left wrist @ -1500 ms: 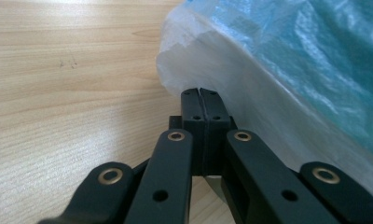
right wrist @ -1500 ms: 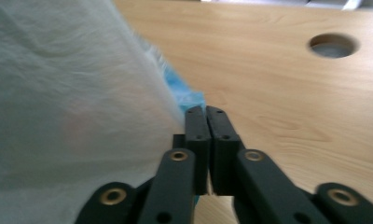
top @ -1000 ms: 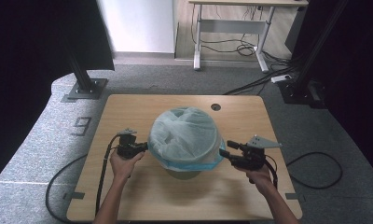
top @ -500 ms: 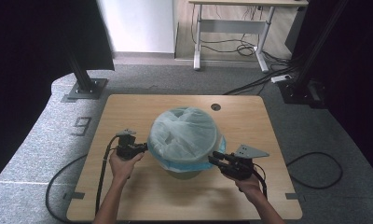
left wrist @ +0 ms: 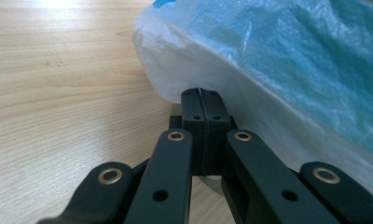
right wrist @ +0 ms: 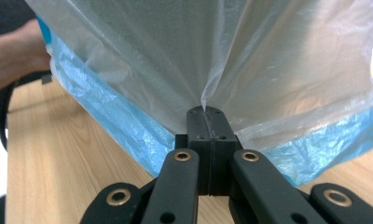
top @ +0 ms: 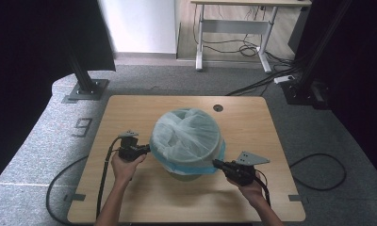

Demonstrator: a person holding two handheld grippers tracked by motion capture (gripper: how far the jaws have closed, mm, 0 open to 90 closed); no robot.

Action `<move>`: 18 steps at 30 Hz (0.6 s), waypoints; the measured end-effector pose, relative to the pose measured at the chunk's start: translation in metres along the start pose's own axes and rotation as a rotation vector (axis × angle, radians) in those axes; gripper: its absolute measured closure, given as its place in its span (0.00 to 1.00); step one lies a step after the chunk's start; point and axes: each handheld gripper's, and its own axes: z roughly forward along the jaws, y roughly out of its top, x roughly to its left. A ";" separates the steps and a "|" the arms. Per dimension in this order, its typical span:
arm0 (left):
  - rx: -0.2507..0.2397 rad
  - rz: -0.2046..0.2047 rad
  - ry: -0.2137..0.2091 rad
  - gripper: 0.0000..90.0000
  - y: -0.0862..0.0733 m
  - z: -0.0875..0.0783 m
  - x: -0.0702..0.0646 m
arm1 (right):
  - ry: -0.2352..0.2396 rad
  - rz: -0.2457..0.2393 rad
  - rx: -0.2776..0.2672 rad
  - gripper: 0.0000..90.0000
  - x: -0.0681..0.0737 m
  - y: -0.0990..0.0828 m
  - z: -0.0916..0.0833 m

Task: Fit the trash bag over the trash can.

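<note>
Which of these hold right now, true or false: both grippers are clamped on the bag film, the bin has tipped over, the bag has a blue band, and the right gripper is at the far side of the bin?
1. The left gripper and the right gripper are both shut on the plastic bag. True.
2. The bin lies tipped on its side. False: it stands upright on the table, the bag stretched over its top.
3. The bag has a blue band. True, along its lower edge.
4. The right gripper is at the bin's far side. False: it is at the near right side.
</note>
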 end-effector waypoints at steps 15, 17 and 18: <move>0.042 -0.023 -0.017 1.00 -0.009 0.026 -0.002 | -0.117 -0.044 0.068 0.99 -0.019 -0.025 0.004; 0.046 -0.034 -0.023 1.00 -0.012 0.030 0.001 | -0.121 -0.034 0.078 0.99 -0.022 -0.028 0.005; 0.044 -0.043 -0.026 1.00 -0.014 0.032 0.002 | -0.123 -0.030 0.084 0.99 -0.023 -0.030 0.006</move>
